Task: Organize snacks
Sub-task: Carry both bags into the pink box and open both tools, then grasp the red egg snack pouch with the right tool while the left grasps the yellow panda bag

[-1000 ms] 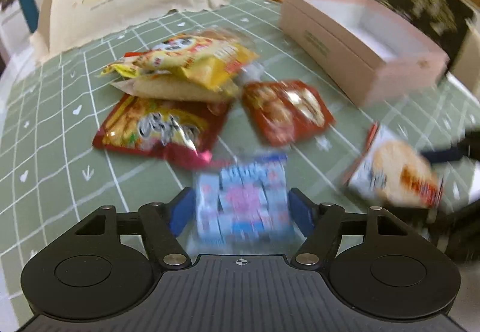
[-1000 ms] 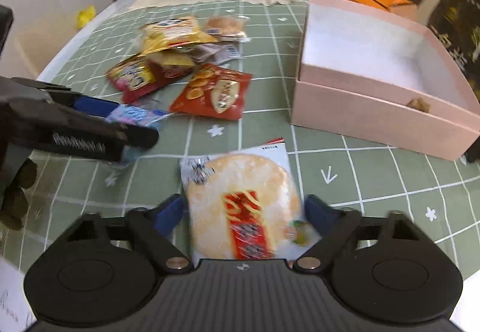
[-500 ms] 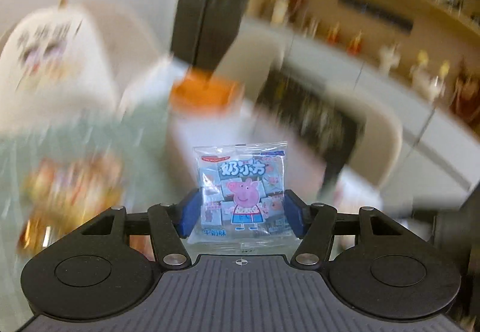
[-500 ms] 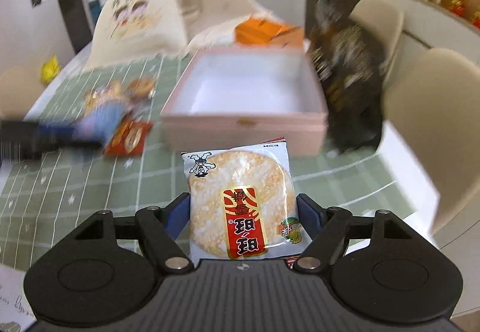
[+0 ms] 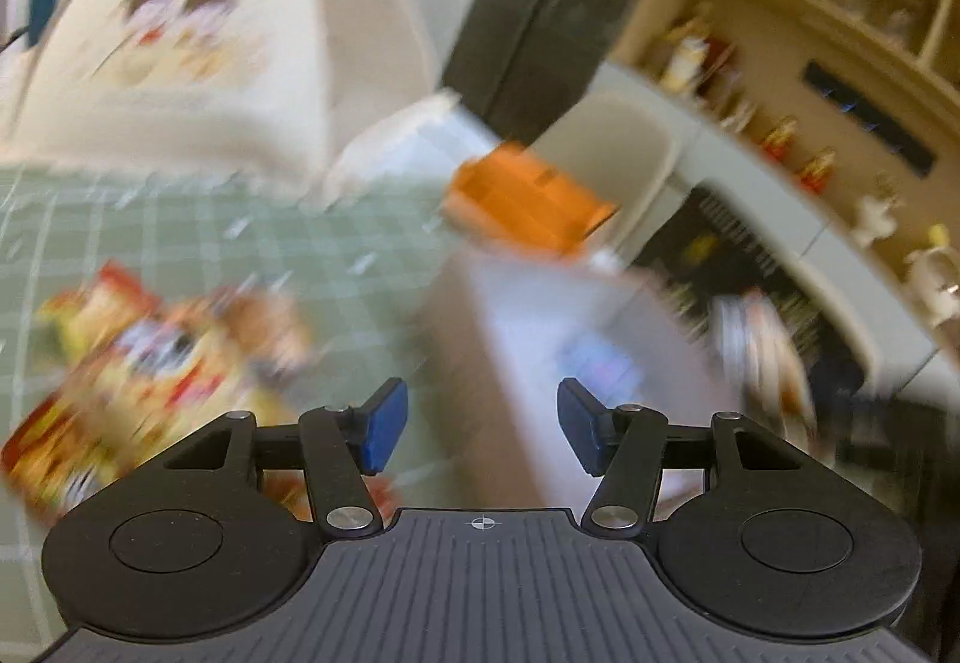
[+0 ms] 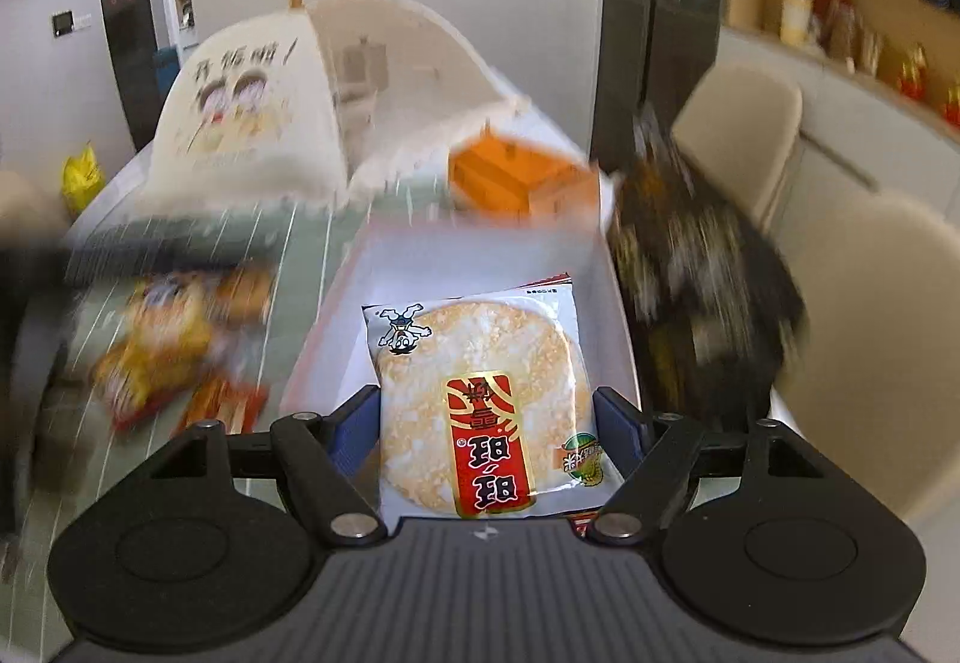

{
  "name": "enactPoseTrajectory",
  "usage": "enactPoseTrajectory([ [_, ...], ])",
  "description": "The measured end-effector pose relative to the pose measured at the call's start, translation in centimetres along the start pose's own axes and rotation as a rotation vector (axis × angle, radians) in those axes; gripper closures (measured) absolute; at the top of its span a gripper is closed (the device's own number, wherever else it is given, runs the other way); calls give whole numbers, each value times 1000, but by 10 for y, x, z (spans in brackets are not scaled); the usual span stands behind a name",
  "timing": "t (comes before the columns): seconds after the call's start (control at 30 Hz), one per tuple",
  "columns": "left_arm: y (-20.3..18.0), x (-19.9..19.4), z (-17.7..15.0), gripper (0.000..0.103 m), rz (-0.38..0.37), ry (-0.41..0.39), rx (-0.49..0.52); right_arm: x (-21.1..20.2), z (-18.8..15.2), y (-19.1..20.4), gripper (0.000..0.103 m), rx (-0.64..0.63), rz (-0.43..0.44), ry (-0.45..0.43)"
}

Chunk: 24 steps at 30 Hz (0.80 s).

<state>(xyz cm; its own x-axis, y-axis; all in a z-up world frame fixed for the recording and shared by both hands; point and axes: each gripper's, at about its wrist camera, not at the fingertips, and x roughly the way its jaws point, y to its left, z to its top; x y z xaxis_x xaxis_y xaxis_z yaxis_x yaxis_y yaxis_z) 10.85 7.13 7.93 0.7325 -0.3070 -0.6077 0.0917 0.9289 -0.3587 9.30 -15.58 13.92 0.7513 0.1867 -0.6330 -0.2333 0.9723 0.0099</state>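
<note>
My left gripper (image 5: 482, 426) is open and empty, above the near left wall of the pink box (image 5: 474, 363). A blurred blue packet (image 5: 603, 366) lies inside the box. My right gripper (image 6: 485, 432) is shut on a rice cracker packet (image 6: 480, 405) and holds it upright over the pink box (image 6: 336, 327). A pile of snack bags lies on the green mat, left of the box, in the left wrist view (image 5: 150, 363) and in the right wrist view (image 6: 174, 351). Both views are motion blurred.
An orange box (image 5: 528, 204) sits behind the pink box. A cream food cover (image 6: 252, 111) stands at the far left of the table. A dark patterned bag (image 6: 702, 291) is right of the box. Beige chairs (image 6: 864, 339) stand at the right.
My left gripper has opened and let go of the blue Peppa Pig packet, which now lies in the pink box. My right gripper has carried the rice cracker packet over the box.
</note>
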Motion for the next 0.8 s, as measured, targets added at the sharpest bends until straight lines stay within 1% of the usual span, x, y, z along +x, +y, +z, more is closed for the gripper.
enactPoseTrajectory([
  [0.03, 9, 1, -5, 42, 26, 12, 3, 11, 12, 3, 15, -1, -1, -41],
  [0.07, 14, -1, -13, 42, 55, 17, 15, 24, 23, 9, 10, -15, -34, -57],
  [0.1, 20, -7, -19, 42, 75, 16, 28, 36, 29, 15, 10, -33, -68, -44],
  [0.13, 24, -12, -24, 42, 89, 14, 40, 45, 32, 21, 11, -50, -81, -17],
  [0.17, 28, -18, -27, 42, 97, 10, 47, 47, 30, 25, 11, -54, -60, 1],
  [0.23, 39, -29, -32, 42, 119, -6, 48, 39, 16, 28, 11, -29, 31, 12],
  [0.27, 44, -34, -32, 42, 126, -18, 38, 36, 6, 29, 11, -13, 73, 32],
  [0.37, 65, -48, -27, 42, 150, -49, -30, 41, -21, 30, 11, 38, 174, 115],
  [0.4, 72, -52, -24, 42, 163, -55, -49, 48, -26, 31, 11, 53, 192, 141],
  [0.43, 76, -59, -23, 42, 176, -58, -57, 57, -28, 32, 11, 65, 192, 163],
  [0.47, 79, -64, -21, 42, 185, -60, -59, 66, -28, 33, 5, 79, 181, 176],
  [0.53, 84, -74, -19, 42, 196, -63, -66, 75, -21, 35, 5, 114, 181, 150],
  [0.6, 89, -83, -13, 43, 189, -76, -77, 83, -15, 40, 5, 127, 184, 139],
  [0.63, 90, -88, -10, 42, 183, -90, -82, 89, -11, 47, 5, 109, 175, 132],
  [0.7, 93, -94, 0, 42, 178, -121, -101, 98, -11, 73, 5, 36, 155, 135],
  [0.77, 96, -87, 12, 42, 178, -119, -126, 107, -16, 100, 5, -16, 221, 187],
  [0.8, 97, -78, 20, 42, 182, -100, -133, 111, -17, 111, 6, -28, 242, 205],
])
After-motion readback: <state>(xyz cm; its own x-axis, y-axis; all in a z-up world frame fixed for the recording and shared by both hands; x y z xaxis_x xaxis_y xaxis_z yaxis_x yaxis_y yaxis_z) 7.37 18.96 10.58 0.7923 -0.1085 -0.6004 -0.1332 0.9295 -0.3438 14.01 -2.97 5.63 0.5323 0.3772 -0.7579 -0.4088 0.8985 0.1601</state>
